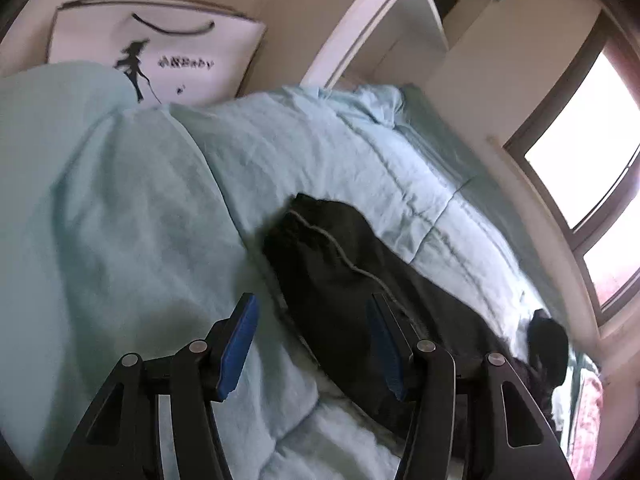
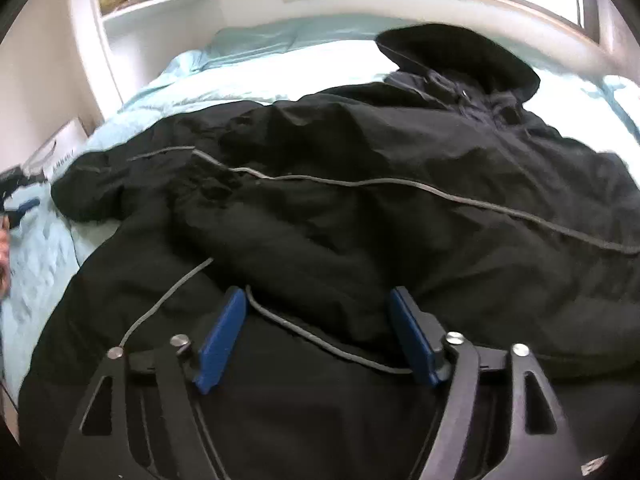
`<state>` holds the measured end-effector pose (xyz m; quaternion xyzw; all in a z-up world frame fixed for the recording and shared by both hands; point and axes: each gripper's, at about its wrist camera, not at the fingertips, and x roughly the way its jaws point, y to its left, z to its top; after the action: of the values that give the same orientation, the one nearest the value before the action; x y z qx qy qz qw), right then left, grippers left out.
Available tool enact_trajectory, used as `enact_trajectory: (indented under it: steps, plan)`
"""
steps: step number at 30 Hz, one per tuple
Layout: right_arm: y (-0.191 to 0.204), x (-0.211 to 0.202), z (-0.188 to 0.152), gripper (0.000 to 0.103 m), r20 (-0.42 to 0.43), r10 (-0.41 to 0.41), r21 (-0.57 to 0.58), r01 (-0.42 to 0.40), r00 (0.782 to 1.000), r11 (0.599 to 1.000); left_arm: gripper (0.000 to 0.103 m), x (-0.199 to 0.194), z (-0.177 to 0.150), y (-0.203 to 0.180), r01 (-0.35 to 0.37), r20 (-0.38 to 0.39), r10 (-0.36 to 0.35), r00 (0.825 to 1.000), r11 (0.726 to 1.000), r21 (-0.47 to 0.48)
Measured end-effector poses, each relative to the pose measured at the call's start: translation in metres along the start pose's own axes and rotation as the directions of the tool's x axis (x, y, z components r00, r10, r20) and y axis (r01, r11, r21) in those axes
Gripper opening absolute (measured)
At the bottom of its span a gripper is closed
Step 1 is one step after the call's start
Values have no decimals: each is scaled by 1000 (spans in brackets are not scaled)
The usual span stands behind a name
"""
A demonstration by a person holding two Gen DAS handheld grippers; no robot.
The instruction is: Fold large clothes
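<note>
A large black jacket with thin grey piping lies spread on a light blue duvet, its hood toward the window. My right gripper is open just above the jacket's near hem, holding nothing. In the left wrist view one black sleeve stretches across the duvet. My left gripper is open above the sleeve's near part, its right finger over the black cloth and its left finger over the duvet. The left gripper also shows at the far left of the right wrist view.
A white paper bag with a black figure leans on the wall behind the bed. White shelves stand at the bed's head. A window and its sill run along the far side. Pink fabric lies by the bed's edge.
</note>
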<state>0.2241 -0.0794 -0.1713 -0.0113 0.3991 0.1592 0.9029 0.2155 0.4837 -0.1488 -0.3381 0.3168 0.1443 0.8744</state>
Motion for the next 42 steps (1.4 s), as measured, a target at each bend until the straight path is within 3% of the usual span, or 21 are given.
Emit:
enact_trajectory:
  steps: [4,8,9,10,11,16,20,22,26,31,35,36,38,41,42]
  plan:
    - [7,4,-1,83,-3,-24,-32,24,1000,999,58,27,-4,-8,51,-38,-51,998,999,-16]
    - [4,4,-2,84,-2,-6,-24,6,1000,1000,56,55,-5,-14,26,-74,-27,997,1000,-15]
    - [4,3,-3,84,-3,-5,-25,5,1000,1000,50,57,-6,-18,35,-64,-35,997,999,-6]
    - [4,4,-3,85,-3,-5,-26,5,1000,1000,32,55,-7,-23,27,-42,-26,999,999,20]
    - [4,4,-3,85,-3,-6,-28,6,1000,1000,24,51,-8,-30,18,-16,-18,1000,998,56]
    - [4,3,-3,85,0,1,-21,-1,1000,1000,17,9,-19,-75,70,109,-96,989,973,220]
    - [4,-5,-2,85,17,-10,-11,10,1000,1000,17,-33,-38,-137,156,136,-217,967,920,360]
    - [2,-16,0,85,33,-2,3,2,999,1000,17,-47,-52,-174,196,124,-274,954,880,432]
    - [-11,-50,3,85,89,35,53,-39,995,998,17,-66,-92,-256,284,66,-383,921,779,558]
    - [-37,-95,4,85,155,13,87,-27,988,996,16,-60,-151,-337,370,-61,-441,895,661,652]
    - [-52,-117,-3,85,174,-35,88,20,984,996,16,-30,-212,-383,452,-237,-413,879,565,690]
    - [-54,-118,-5,85,169,-46,89,31,984,996,16,-18,-230,-392,452,-270,-382,884,547,705]
    - [-60,-117,-11,85,153,-67,95,53,986,994,16,17,-264,-402,424,-318,-283,905,531,734]
    - [-71,-108,-21,85,96,-85,111,74,992,991,16,62,-301,-402,460,-435,-182,882,532,710]
    - [-74,-104,-23,85,76,-88,114,79,993,990,17,73,-314,-402,472,-472,-142,870,517,714]
